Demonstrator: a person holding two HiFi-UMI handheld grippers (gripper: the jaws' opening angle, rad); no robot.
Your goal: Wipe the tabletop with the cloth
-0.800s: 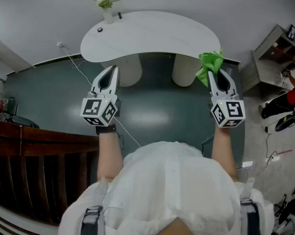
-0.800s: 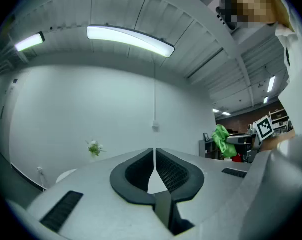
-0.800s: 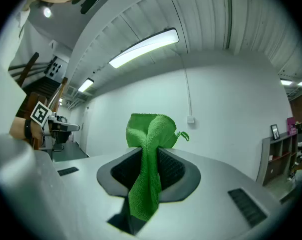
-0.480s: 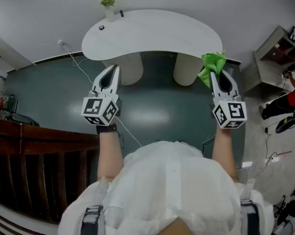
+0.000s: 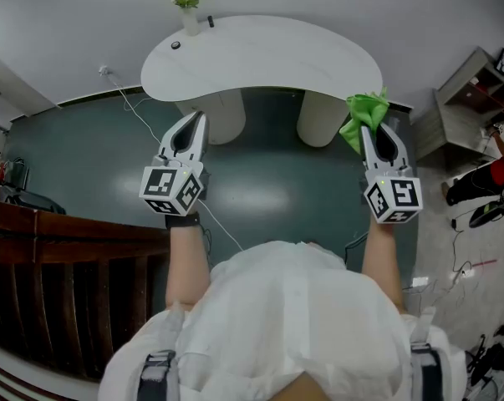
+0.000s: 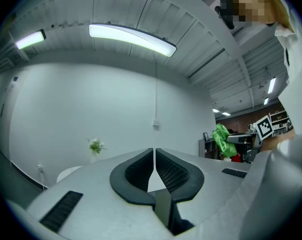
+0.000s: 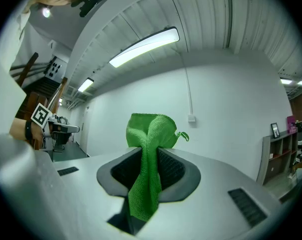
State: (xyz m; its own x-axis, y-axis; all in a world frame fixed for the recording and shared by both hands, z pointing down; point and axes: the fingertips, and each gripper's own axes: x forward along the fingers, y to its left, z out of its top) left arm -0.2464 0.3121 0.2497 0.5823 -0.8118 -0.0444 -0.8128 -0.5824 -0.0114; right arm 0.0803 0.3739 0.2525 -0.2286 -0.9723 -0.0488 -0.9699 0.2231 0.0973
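A white kidney-shaped tabletop (image 5: 260, 57) stands ahead of me on two pale pedestals. My right gripper (image 5: 370, 126) is shut on a bright green cloth (image 5: 362, 114), which bunches above the jaws in the right gripper view (image 7: 149, 134). It hangs in the air short of the table's right end. My left gripper (image 5: 195, 120) is shut with nothing between its jaws, which meet along a thin seam in the left gripper view (image 6: 155, 156). The green cloth (image 6: 221, 139) also shows far right there.
A small vase of flowers (image 5: 187, 7) and two small dark objects sit at the table's far left edge. A dark wooden counter (image 5: 59, 257) runs along my left. Shelving (image 5: 473, 90) and clutter stand at the right. A white cable (image 5: 134, 119) trails across the green floor.
Both grippers have drifted slightly right and down in the head view, and the table sits a little nearer. The cloth stays clamped in the right gripper.
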